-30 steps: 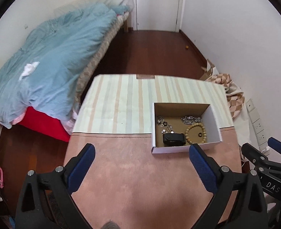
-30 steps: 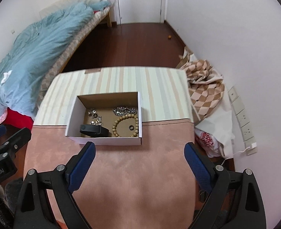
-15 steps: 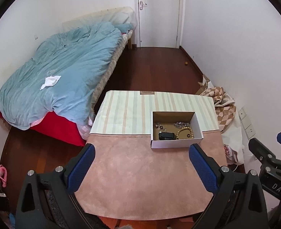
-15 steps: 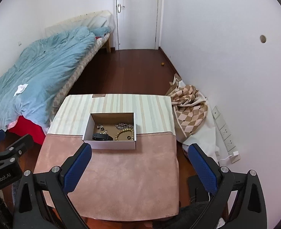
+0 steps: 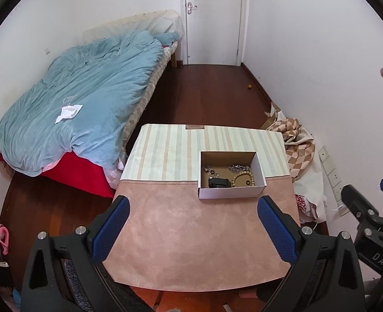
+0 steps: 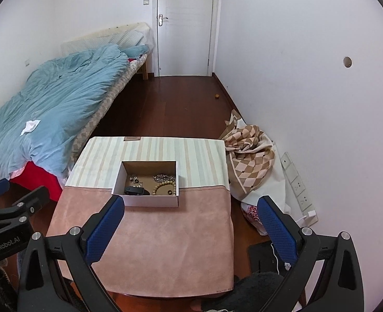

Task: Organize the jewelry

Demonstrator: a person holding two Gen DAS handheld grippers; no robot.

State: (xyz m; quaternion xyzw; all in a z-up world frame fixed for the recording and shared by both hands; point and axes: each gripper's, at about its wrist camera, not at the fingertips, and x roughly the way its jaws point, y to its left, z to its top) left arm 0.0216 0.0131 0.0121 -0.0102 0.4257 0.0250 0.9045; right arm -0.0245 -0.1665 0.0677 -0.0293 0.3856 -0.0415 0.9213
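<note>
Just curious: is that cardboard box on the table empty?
No. The box holds a bead bracelet, a silver chain and a black item.

Box (image 5: 230, 192) on the table (image 5: 181, 239), beads (image 5: 243, 179) and chain (image 5: 239, 167) inside; bed (image 5: 74, 109) left.

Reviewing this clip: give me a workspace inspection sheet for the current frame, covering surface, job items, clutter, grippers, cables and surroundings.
Surface: table under a pink and striped cloth.
Job's things: open cardboard box holding a wooden bead bracelet, silver chain, small metal pieces and a black item.
Clutter: nothing seen on the cloth outside the box.
Grippers: left gripper and right gripper both open, empty, raised short of the box.
Cables: white cable at the wall sockets.
Surroundings: bed, closed door, checkered cloth on the floor.
</note>
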